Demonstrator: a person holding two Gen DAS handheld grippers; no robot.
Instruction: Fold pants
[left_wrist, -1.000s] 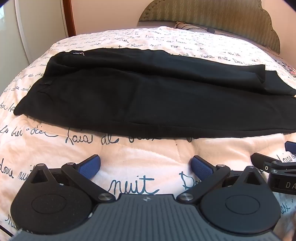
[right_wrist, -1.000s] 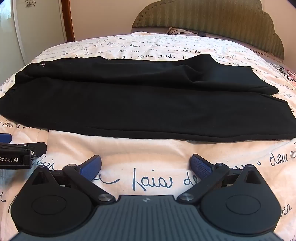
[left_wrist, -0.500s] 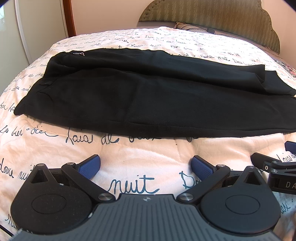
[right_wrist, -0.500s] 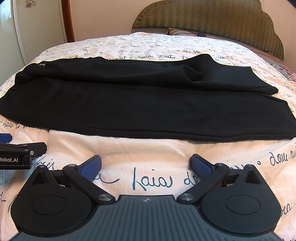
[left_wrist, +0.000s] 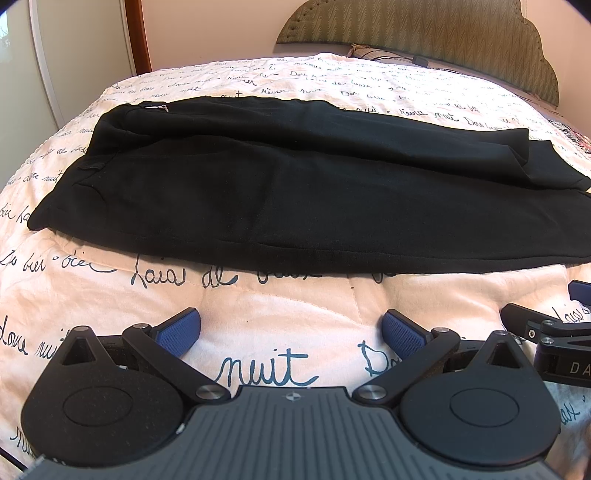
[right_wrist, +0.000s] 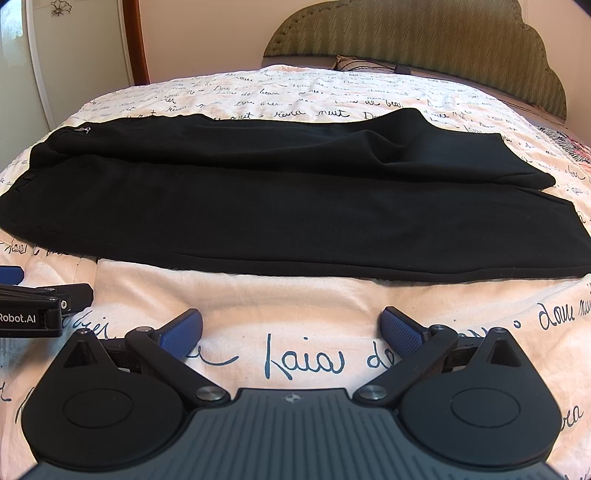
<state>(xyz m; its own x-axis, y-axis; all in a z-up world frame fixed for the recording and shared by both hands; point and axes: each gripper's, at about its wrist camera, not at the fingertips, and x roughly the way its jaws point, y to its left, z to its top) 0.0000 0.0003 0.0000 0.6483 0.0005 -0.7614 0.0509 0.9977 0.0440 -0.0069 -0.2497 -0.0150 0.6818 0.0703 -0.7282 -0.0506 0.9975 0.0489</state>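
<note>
We see the bed (left_wrist: 280, 306) filling both views, its pale quilt printed with looping blue script, and a padded headboard (right_wrist: 417, 48) at the far end. Across the quilt lie the black pants (left_wrist: 295, 192), spread sideways with the waistband and a small metal zipper pull (left_wrist: 159, 108) to the left and the leg hems to the right; one leg appears laid over the other, the upper one rumpled along the far edge. We judge the lengthwise fold done and the crosswise fold as the step in hand, not yet begun. Our left tool (left_wrist: 291, 330) hovers over bare quilt just short of the near edge of the cloth, fingers spread wide and empty; the right tool (right_wrist: 291, 328) sits beside it in the same way, parted and holding nothing. Next, we reckon, each tool must reach the hem end, pinch both layers together, and carry them toward the waistband without dragging the lower leg askew.
</note>
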